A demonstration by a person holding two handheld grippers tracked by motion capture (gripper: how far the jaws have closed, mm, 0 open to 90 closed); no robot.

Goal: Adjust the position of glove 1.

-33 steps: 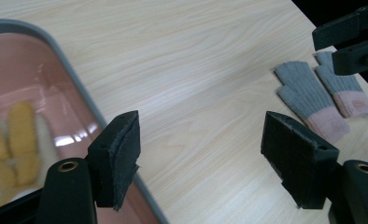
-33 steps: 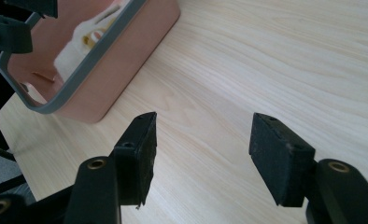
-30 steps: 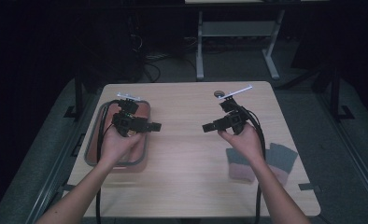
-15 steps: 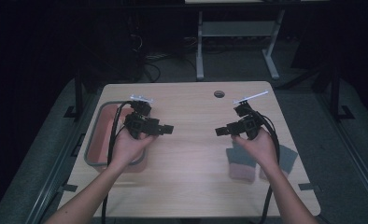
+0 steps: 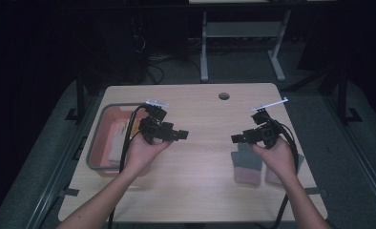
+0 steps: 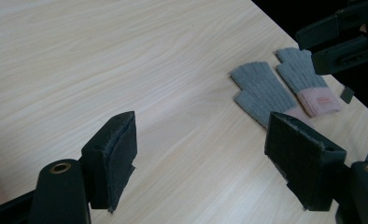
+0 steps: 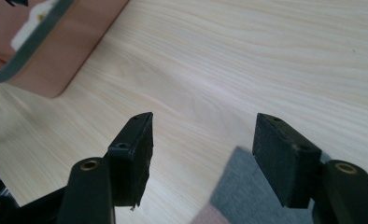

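Observation:
Two grey knitted gloves with pink cuffs lie flat on the wooden table (image 5: 200,186) near its right side. One glove (image 5: 247,164) (image 6: 259,91) sits just below my right gripper (image 5: 235,139). The other glove (image 6: 306,79) is partly under my right hand in the high view. My right gripper (image 7: 204,122) stands open and empty, its jaws pointing left, with a glove's grey edge (image 7: 247,186) beneath them. My left gripper (image 5: 182,135) (image 6: 203,128) is open and empty too, held over bare wood left of centre and pointing right toward the gloves.
A pink tray with a grey rim (image 5: 96,143) (image 7: 56,51) stands at the table's left edge and holds some pale items. A round cable hole (image 5: 224,96) is near the far edge. Cables trail from both grippers toward the near edge.
Both hands have drifted right and toward the near edge. The left gripper has come off the tray over bare wood, and the right gripper now hangs above the gloves.

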